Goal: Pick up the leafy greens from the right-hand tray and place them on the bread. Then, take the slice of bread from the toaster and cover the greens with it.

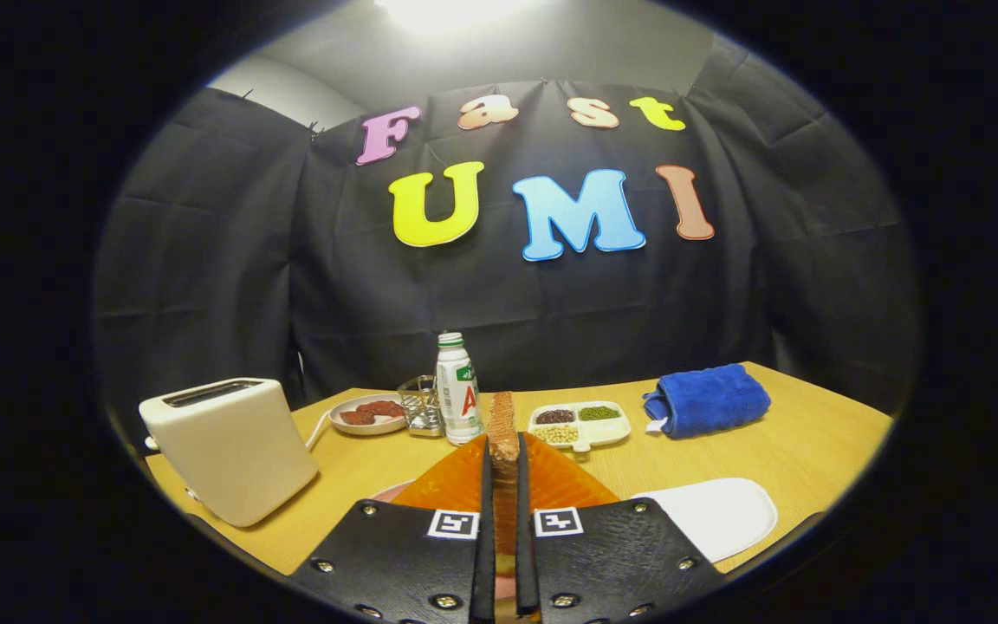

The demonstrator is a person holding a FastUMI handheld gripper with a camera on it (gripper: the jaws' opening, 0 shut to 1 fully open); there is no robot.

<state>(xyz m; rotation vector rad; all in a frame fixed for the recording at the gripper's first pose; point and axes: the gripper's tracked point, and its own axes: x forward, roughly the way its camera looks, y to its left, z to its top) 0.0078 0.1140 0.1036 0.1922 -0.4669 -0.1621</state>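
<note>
Tool (504, 485) is clamping the bread slice (503, 433) edge-on, both fingers pressing its faces.
I'm holding it above the desk (811, 442), toaster (226, 446) off to the left, white tray (716, 516) right of the fingers.

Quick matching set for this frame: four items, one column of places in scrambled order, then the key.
1. white toaster
2. brown bread slice
3. rolled blue towel
4. white plastic bottle

A. far side of table, right of the divided tray
B. clamped edge-on between the gripper fingers
C. left of the fingers, near table edge
D. beside the metal rack, beyond the fingers

Pairs: 1-C, 2-B, 3-A, 4-D
</note>
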